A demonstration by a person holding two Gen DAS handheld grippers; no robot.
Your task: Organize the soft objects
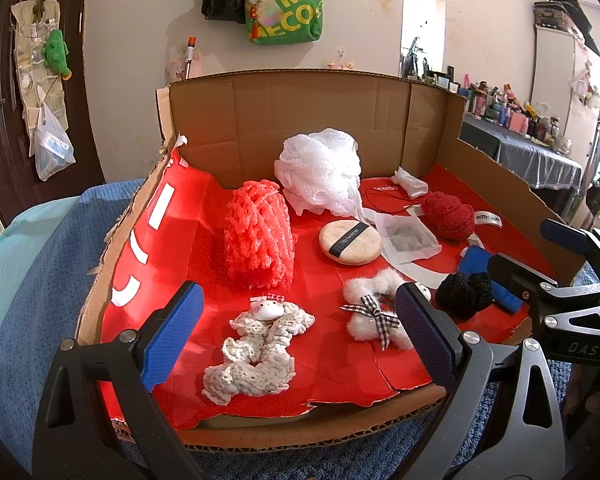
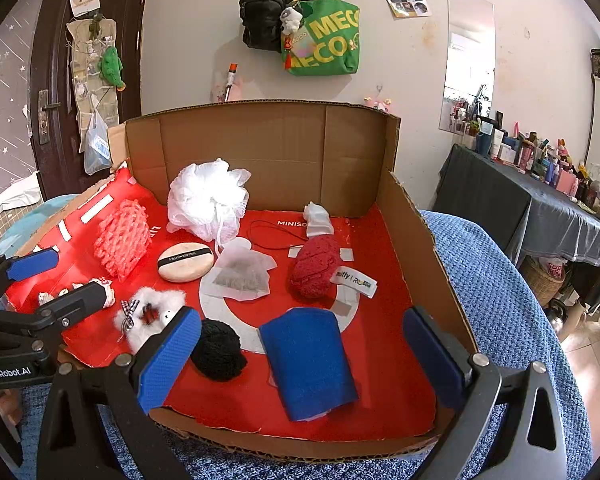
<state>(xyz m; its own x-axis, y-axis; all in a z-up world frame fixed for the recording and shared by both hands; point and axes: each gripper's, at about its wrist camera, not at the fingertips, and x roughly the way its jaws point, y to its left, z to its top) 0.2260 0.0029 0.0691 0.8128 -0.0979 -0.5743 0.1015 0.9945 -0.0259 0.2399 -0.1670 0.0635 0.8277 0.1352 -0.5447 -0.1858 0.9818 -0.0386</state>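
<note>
Left hand-held gripper [image 1: 300,336] and right hand-held gripper [image 2: 302,350] both gape wide, holding nothing, poised at the near edge of one cardboard box [image 2: 260,148] lined in red. Inside lie ten soft things, each single: cream crochet scrunchie [image 1: 252,356], fluffy white bow [image 1: 374,312], black knit ball [image 2: 219,349], blue cloth [image 2: 308,364], coral foam net [image 1: 260,232], round powder puff [image 1: 349,242], white mesh bath pouf [image 1: 320,170], dark red knit lump [image 2: 315,266], sachet [image 2: 242,274], small white wad [image 2: 317,216].

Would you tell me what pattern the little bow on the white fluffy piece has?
The bow is black-and-white gingham check, clearest in the left wrist view.
</note>
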